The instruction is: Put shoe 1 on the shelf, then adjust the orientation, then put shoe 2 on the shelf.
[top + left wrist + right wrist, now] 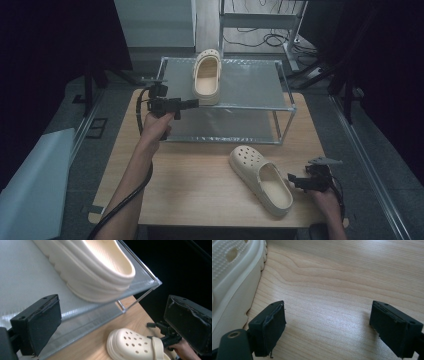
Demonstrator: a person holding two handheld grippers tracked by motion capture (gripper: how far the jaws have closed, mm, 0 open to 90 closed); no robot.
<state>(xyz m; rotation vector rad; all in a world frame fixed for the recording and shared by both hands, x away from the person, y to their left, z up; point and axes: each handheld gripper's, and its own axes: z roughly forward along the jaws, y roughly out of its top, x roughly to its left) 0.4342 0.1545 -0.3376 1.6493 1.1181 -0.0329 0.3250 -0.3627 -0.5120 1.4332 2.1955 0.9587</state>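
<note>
The left tongs (192,103), spread and empty, hover beside the clog (207,76) on the rack (250,85) at upper centre. The right tongs (291,178), also spread, sit by the second clog (262,179) on the tabletop (200,175). A careless nudge could push the racked clog off the edge.

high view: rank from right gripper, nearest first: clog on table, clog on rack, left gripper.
From the right gripper, in the high view:
1. Clog on table: just left of it, near table edge.
2. Left gripper: far left, at the metal rack's front edge.
3. Clog on rack: top shelf, toward the back.
</note>
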